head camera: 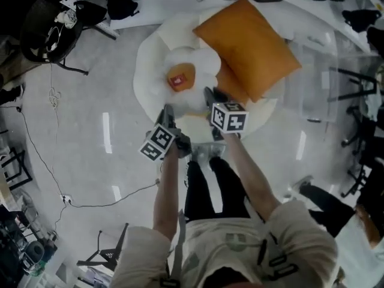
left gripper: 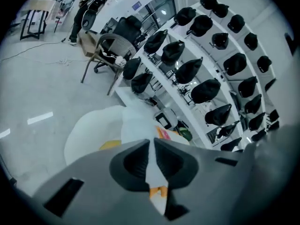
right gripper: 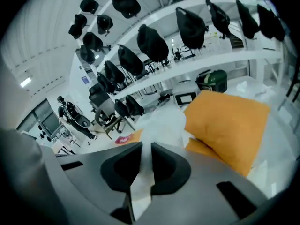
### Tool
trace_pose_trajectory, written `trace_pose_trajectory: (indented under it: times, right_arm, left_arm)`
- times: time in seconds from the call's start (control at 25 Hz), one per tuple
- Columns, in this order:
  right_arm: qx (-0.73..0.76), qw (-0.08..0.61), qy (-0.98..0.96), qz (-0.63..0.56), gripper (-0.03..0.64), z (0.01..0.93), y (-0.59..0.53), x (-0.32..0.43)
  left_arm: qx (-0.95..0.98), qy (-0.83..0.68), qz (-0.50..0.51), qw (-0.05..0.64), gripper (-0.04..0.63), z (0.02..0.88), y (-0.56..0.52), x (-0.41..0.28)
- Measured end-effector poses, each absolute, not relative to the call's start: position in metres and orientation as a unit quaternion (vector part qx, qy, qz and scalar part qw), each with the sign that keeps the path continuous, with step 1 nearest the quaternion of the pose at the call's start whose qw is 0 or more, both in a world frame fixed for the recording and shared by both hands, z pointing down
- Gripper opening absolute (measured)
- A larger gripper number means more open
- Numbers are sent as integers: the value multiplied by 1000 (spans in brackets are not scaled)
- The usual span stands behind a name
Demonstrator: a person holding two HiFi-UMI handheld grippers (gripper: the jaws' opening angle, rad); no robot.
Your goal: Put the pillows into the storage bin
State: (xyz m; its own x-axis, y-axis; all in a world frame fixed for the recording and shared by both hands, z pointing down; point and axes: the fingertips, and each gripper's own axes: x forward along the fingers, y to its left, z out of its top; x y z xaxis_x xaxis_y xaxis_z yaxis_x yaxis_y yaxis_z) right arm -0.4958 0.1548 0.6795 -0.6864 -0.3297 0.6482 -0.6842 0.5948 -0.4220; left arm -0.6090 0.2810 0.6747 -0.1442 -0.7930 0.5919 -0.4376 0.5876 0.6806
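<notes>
A big white egg-shaped pillow [head camera: 153, 71] with an orange yolk patch [head camera: 183, 75] and a red tag hangs in front of me, lifted off the floor. My left gripper [head camera: 167, 114] is shut on its near edge; white cloth with a bit of orange shows between the jaws in the left gripper view [left gripper: 151, 146]. My right gripper [head camera: 211, 95] is shut on the same edge, with white cloth pinched between the jaws [right gripper: 146, 151]. An orange square pillow [head camera: 249, 44] rests on the far right part of the white one [right gripper: 229, 121]. A clear storage bin [head camera: 327, 80] stands to the right.
An office chair [head camera: 48, 23] stands at the far left, with a thin cable [head camera: 48, 161] trailing over the glossy floor. White shelves with several black bags [left gripper: 206, 90] run behind the pillows. A person [right gripper: 70, 111] stands far off. Chair legs [head camera: 360, 113] are at the right edge.
</notes>
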Motion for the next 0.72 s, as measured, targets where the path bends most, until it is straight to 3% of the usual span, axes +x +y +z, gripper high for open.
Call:
trace_pose_trajectory:
  times: [0.36,0.72]
  right_arm:
    - [302,172,-906,242,38,455,194,-398]
    - [347,146,-907,188,38,397,230,-364]
  left_arm:
    - [490,-751,-200,395,25,462,307,-520]
    - [549,-707,-227,384,25,418,330,-491]
